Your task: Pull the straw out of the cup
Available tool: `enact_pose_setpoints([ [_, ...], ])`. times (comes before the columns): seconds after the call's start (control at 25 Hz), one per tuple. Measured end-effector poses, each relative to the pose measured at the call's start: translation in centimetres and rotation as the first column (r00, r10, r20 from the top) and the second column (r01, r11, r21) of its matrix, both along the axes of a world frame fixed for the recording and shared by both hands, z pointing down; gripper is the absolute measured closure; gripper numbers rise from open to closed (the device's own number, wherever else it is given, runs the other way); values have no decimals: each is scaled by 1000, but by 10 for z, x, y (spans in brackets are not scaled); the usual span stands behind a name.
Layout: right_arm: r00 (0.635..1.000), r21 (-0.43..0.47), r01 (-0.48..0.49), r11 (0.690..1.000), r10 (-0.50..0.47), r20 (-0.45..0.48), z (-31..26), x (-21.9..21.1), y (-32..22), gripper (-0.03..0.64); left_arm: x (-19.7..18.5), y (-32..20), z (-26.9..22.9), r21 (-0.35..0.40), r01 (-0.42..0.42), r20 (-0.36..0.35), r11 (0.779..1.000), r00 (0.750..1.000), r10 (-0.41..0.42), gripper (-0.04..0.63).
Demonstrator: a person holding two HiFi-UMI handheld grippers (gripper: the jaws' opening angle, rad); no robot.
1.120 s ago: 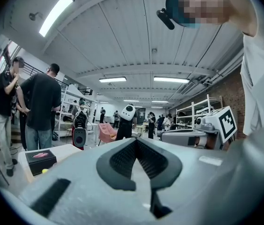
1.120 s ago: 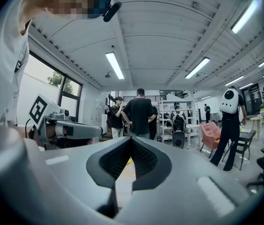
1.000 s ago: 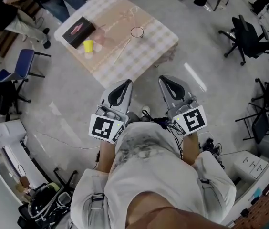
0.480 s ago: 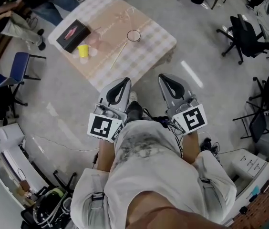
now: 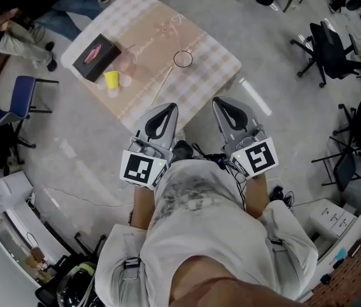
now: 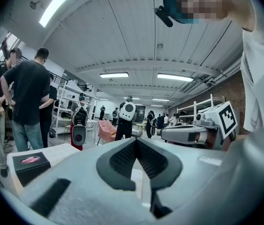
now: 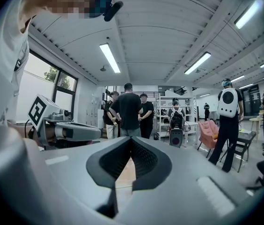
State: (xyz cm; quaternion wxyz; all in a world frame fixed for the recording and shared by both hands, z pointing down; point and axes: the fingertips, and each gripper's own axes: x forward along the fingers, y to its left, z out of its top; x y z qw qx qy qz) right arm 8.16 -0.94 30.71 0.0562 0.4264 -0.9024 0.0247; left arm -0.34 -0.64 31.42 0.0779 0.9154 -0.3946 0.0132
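The bench (image 5: 209, 47) had drawn nearer over the past second, so the left gripper (image 5: 162, 117) and right gripper (image 5: 228, 112), both clenched on nothing, were nearly within reach of the clear cup (image 5: 183, 59) at their 12 o'clock, while the straw (image 5: 162, 85) slanted off toward the cup's 7 o'clock, seemingly lying outside an otherwise empty cup.

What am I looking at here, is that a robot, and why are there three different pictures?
No robot: a person, seen from a camera on their head, holds a two-jaw tool in each hand, the left gripper and the right gripper. The other two pictures come from cameras riding on those grippers, looking along their jaws. Both are shut and hold nothing. Ahead stands a table with a clear cup, a straw, a yellow cup and a black box.
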Motion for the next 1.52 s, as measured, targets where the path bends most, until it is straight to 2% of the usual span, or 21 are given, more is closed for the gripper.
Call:
enact_pose_setpoints([
  [0.4, 1000, -16, -11, 1000, 10, -20, 5, -21, -52, 606, -19, -49, 4, -14, -16, -6, 1000, 1000, 16, 594],
  [0.84, 999, -20, -39, 999, 38, -33, 8, -30, -81, 606, -28, -74, 12, -32, -36, -19, 999, 999, 35, 594],
  [1.36, 1000, -37, 3, 999, -4, -26, 17, -27, -126, 606, -25, -111, 23, -61, 9, -8, 998, 1000, -10, 594],
  [1.52, 999, -70, 34, 997, -37, -40, 29, -28, -139, 606, -26, -124, 27, -73, 43, -17, 996, 999, -44, 594],
])
